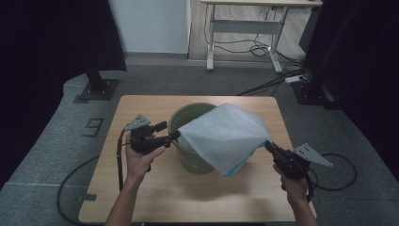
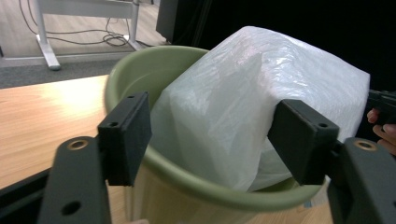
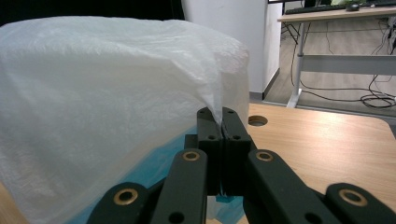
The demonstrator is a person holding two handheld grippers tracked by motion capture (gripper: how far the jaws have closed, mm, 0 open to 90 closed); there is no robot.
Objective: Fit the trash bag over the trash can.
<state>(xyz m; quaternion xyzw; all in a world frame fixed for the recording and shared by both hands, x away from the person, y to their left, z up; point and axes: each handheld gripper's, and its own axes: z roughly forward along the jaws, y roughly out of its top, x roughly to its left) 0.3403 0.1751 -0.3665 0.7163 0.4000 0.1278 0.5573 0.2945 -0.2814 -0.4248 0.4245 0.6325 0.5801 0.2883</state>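
Bag liner (image 1: 225, 134), white and translucent with a blue underside, drapes over the right part of the green bucket (image 1: 188, 122) that stands near the middle of the wooden table (image 1: 188, 193), slightly toward its far edge. We hold the right gripper (image 1: 270, 147) at the bag's right corner, its jaws pressed together on a pinch of the film, as the right gripper view shows with the plastic rising from between the pads (image 3: 223, 122). Our left gripper (image 1: 175, 136) sits at the bucket's left rim, jaws spread wide apart; in the left gripper view they straddle the rim and the bag's near edge (image 2: 219, 121) without closing on either. Broad bare tabletop lies along the near edge and on both sides of the bucket.
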